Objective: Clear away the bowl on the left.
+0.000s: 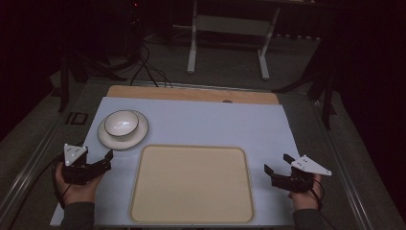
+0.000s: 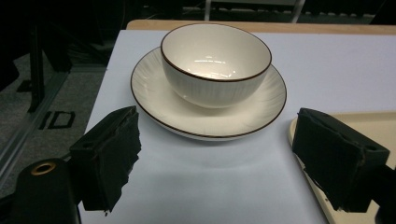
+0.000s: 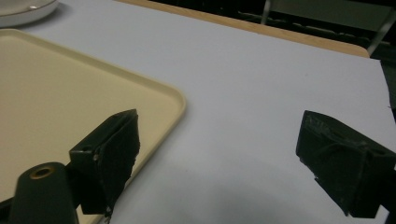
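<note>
The left gripper [image 1: 98,159] sits just off the left edge of the tray [image 1: 191,184], jaws spread wide with nothing between them, held in the person's left hand [image 1: 76,189]. The right gripper [image 1: 277,165] sits off the tray's right edge, likewise spread and empty, in the right hand [image 1: 304,194]. Each carries a grey three-cornered plate on top.

In the left gripper view, the jaws frame a cream bowl [image 2: 215,63] with a thin brown rim, standing upright in the middle of a matching plate [image 2: 154,100]. The bowl looks empty, its inside only catching light. Bowl and plate lie beyond the tray's far left corner, apart from it.

The tray is beige, shallow, round-cornered, and holds nothing. It rests on a pale blue sheet [image 1: 215,122] covering the wooden table [image 1: 191,93].

Left of the tray, past the sheet's edge, the dark surface bears the letters "ID" [image 2: 58,120].
</note>
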{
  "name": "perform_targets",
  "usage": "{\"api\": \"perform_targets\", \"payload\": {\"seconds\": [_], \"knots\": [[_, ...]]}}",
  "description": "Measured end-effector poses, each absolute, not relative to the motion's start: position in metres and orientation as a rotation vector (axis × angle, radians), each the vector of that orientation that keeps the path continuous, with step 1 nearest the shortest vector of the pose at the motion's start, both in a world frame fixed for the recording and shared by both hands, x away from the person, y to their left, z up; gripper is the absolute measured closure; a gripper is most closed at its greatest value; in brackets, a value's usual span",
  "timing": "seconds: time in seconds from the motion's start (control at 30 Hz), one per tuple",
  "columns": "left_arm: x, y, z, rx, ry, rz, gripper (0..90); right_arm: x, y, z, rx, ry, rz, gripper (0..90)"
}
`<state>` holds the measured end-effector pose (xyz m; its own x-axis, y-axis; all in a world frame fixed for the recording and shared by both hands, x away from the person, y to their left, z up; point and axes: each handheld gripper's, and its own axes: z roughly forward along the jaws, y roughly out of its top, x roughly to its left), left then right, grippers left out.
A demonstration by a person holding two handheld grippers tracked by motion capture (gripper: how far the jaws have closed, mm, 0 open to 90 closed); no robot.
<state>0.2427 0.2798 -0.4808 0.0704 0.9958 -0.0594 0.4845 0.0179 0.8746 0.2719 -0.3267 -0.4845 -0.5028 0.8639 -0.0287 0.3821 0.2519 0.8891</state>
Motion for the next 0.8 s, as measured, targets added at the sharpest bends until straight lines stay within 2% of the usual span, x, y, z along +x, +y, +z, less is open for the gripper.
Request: {"api": "perform_targets", "payload": {"seconds": [0.57, 0.8], "knots": [[0.2425, 0.2783, -0.4822, 1.562, 1.531, 0.835, 16.1, 0.2727, -0.326, -0.4852, 1.131, 2.003, 1.196, 13.3], [0.2417, 0.2794, -0.4792, 1.509, 1.545, 0.81, 16.4, 0.2726, -0.3263, -0.4846, 1.134, 1.991, 1.193, 13.3]]}}
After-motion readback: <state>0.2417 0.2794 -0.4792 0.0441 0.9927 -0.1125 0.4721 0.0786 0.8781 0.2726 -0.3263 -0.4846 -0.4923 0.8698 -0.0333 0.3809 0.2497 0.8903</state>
